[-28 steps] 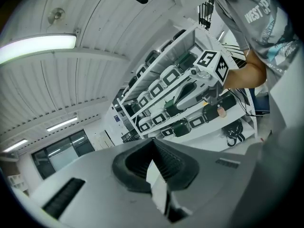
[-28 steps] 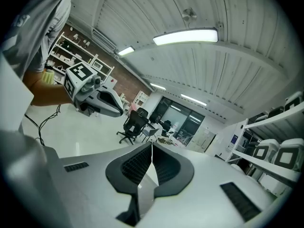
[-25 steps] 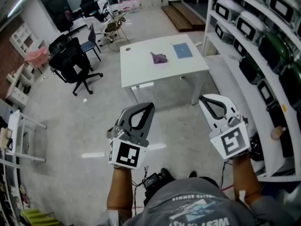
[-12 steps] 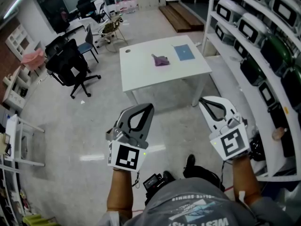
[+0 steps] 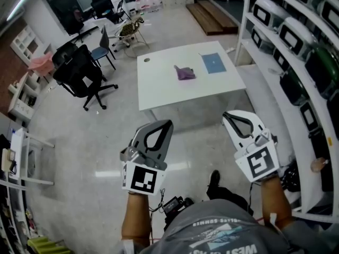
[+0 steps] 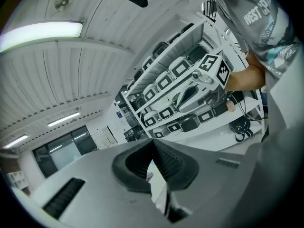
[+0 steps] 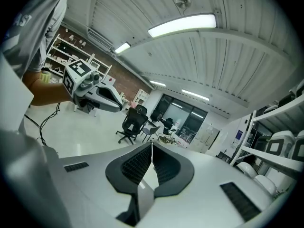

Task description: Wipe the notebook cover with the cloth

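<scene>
Shelving loaded with cases lines the right of the room, and a white table stands ahead across open floor, with a black office chair off to its left. The person stands well short of the table. The left gripper and the right gripper are held out at waist height, each with jaws together and nothing between them. The blue notebook lies flat near the table's far right edge. The purple cloth lies crumpled just to its left, apart from it. Assessment: the approach step is in hand and wiping has not begun. The next move calls for closing on the table, opening one gripper and taking up the cloth.
</scene>
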`<state>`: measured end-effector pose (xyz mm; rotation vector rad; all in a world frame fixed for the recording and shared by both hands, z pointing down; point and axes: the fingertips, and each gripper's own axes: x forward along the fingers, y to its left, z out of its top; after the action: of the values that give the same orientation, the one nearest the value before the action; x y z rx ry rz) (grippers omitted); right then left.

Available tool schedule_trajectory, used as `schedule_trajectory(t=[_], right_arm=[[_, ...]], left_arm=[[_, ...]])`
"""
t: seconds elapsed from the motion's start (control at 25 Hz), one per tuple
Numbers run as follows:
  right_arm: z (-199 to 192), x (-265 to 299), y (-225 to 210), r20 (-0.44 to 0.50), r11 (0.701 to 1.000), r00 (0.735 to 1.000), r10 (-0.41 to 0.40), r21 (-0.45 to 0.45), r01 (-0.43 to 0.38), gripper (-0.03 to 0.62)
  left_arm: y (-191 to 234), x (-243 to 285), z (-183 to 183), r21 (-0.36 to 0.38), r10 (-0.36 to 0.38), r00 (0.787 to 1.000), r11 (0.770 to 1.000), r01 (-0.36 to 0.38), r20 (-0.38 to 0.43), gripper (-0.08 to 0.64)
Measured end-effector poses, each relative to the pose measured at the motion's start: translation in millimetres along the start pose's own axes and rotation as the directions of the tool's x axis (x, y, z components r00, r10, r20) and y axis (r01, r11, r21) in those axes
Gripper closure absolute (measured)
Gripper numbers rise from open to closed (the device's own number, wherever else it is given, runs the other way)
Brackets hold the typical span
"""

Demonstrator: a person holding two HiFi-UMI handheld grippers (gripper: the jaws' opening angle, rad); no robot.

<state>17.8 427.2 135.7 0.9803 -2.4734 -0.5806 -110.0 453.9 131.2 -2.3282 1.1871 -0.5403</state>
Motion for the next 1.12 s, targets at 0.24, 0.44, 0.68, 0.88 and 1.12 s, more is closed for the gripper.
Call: schedule_trajectory(t=[0.24,0.44,0.68,0.88,1.12], right_arm=[[-30,38,-47,0.021,0.999,0.999,0.05,0.009,-0.05,0.56],[-51,61,-87,0.043,0.997,0.996,0.081,0.013,-0.082,0.56],[-74,78,-128,0.063,0.993,0.992,0.11,0.024,-0.112,0.56],[-91,84,-160,0.063,0.993,0.992,0.11,0.032,-0.112,0.56],[-104,95,-176,0.059,0.993,0.993,0.103,0.054,-0.106,0.56]], left_arm=[[15,64,-8,-0.008,0.021,0.999,1.0,-0.022,-0.046,0.557],[25,113,-9,-0.008,0.039,0.997,0.999,-0.04,-0.071,0.557],[32,164,-3,0.005,0.053,0.994,0.999,-0.052,-0.1,0.557],[33,196,2,0.014,0.046,0.992,0.999,-0.045,-0.12,0.557],[40,222,-2,0.017,0.033,0.993,0.999,-0.031,-0.117,0.557]])
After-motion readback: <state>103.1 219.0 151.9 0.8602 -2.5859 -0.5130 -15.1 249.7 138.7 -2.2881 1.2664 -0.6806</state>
